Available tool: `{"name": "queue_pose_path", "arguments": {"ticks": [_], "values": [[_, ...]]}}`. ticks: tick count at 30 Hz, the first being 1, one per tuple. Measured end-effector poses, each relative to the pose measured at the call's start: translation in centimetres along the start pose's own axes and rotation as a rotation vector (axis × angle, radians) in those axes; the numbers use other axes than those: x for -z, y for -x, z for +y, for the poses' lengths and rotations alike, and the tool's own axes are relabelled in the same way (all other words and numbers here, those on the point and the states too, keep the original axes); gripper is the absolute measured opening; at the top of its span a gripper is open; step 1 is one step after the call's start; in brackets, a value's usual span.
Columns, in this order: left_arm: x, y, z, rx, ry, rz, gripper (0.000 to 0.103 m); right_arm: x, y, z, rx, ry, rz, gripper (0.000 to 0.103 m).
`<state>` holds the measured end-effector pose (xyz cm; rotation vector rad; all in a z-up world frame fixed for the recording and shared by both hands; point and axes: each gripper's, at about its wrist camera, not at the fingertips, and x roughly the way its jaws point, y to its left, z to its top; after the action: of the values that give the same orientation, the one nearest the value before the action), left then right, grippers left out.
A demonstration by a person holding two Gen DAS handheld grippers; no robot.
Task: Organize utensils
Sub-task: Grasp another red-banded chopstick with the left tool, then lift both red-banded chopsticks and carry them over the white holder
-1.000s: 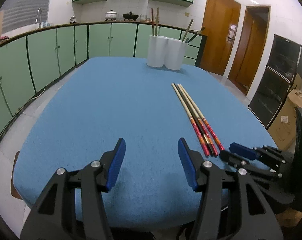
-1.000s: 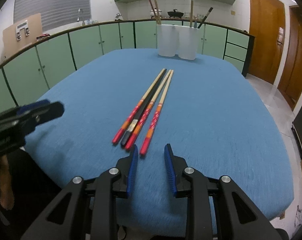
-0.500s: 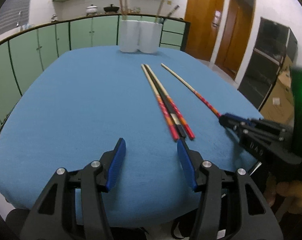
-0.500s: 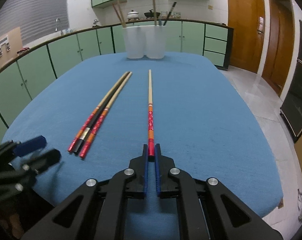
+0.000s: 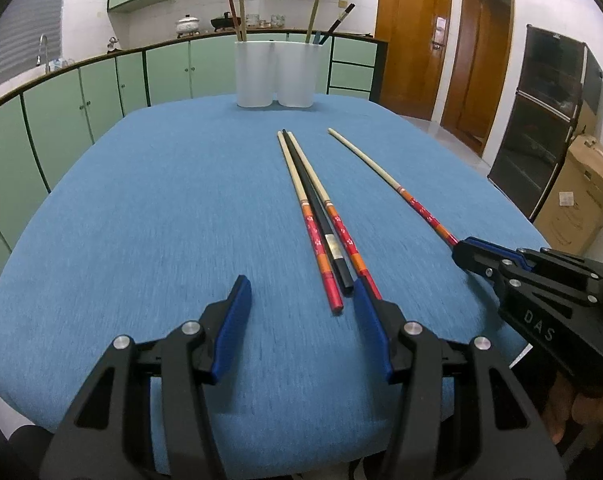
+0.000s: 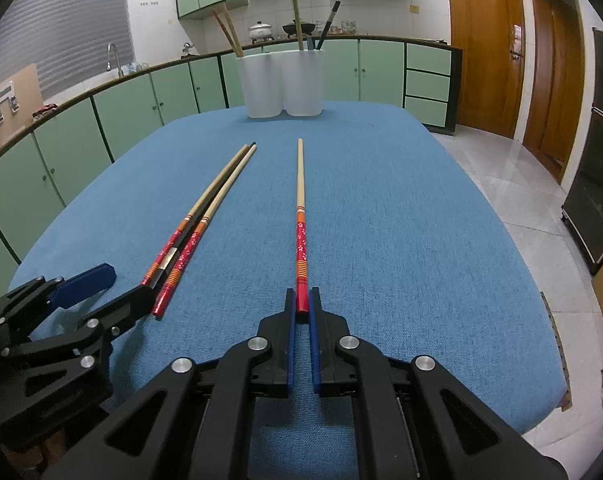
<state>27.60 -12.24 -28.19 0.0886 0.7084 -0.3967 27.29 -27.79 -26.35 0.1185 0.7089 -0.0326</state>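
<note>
- Across the blue surface [image 5: 141,208], the largest change is that one red-handled chopstick [image 6: 300,208] now lies apart from the other three, where a second ago all four lay bunched together.
- Nearer the twin white holder [image 6: 284,82] than the tools are, the remaining three chopsticks [image 5: 321,216] lie touching side by side: two pale ones with red handles and a black one between them.
- At the separated chopstick's red end, the right tool [image 6: 300,308] has closed its jaws narrow and now clamps that end between its blue pads, so this stick looks ready to lift toward the holder.
- Just beside the trio's handle ends, the left tool [image 5: 301,300] stands about half wide with nothing between its pads; its right finger partly covers the end of one red handle, and its view of the sticks has shifted closer.
- Standing at the far end of the surface, the holder already has a few sticks upright in each compartment, so the sorting is partly done, I judge.
- Beyond the holder, green kitchen cabinets [image 5: 101,88] curve along the wall, with wooden doors [image 5: 413,36] to its right.
</note>
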Motion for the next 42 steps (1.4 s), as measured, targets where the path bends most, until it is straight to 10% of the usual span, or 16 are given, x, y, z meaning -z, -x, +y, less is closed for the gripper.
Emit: {"name": "queue_pose_path", "arguments": {"ticks": [9, 24, 28, 33, 36, 42], "values": [[0.1, 0.3, 1.4, -0.014, 0.023, -0.025, 0.005, 0.4, -0.1, 0.6, 0.006, 0.023, -0.01, 0.008], [0.3, 1.4, 3.8, -0.126, 0.091, -0.016, 0.009, 1.0, 0.6, 0.3, 0.076, 0.009, -0.011, 0.006], [0.2, 1.5, 4.4, -0.134, 0.09, -0.007, 0.037, 1.2, 1.0, 0.7, 0.052, 0.039, -0.014, 0.007], [0.3, 1.3, 4.8, -0.107, 0.084, -0.012, 0.033, 1.4, 1.0, 1.3, 0.06, 0.085, -0.023, 0.007], [0.2, 1.5, 5.0, -0.08, 0.081, -0.005, 0.005, 1.2, 1.1, 1.2, 0.057, 0.082, -0.02, 0.007], [-1.5, 3.9, 5.0, -0.044, 0.108, -0.042, 0.005, -0.3, 3.9, 1.4, 0.027, 0.053, -0.067, 0.006]]}}
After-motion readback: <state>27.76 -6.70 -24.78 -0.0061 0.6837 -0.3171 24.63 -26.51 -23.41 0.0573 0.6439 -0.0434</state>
